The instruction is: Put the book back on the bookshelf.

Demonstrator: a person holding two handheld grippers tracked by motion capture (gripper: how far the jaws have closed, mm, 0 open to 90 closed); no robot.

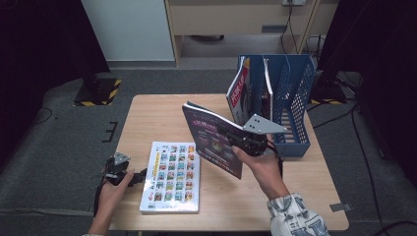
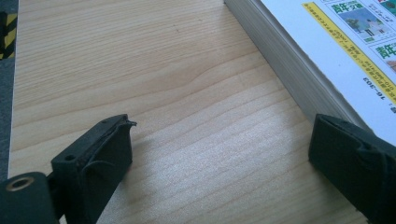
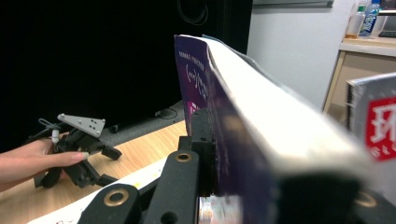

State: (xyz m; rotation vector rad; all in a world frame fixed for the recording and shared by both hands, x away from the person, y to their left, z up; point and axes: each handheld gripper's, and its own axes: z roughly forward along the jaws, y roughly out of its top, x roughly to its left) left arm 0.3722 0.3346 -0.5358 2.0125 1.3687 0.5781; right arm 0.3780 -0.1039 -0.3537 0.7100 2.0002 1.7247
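My right gripper (image 1: 235,139) is shut on a purple-covered magazine (image 1: 211,139), held upright and tilted above the table, just left of the blue file rack (image 1: 295,105). In the right gripper view the purple magazine (image 3: 243,130) runs edge-on between the jaws. A red-and-white magazine (image 1: 239,93) stands in the rack's left slot. A thick white book with a grid of coloured pictures (image 1: 172,176) lies flat on the table. My left gripper (image 1: 141,176) rests open at the book's left edge; in the left gripper view its jaws stand wide apart over bare wood beside the book (image 2: 317,51).
The wooden table (image 1: 147,118) has free surface at its back left and front right. The blue rack stands at the right rear with several slots. A grey strip (image 1: 341,207) lies near the front right corner. Dark floor surrounds the table.
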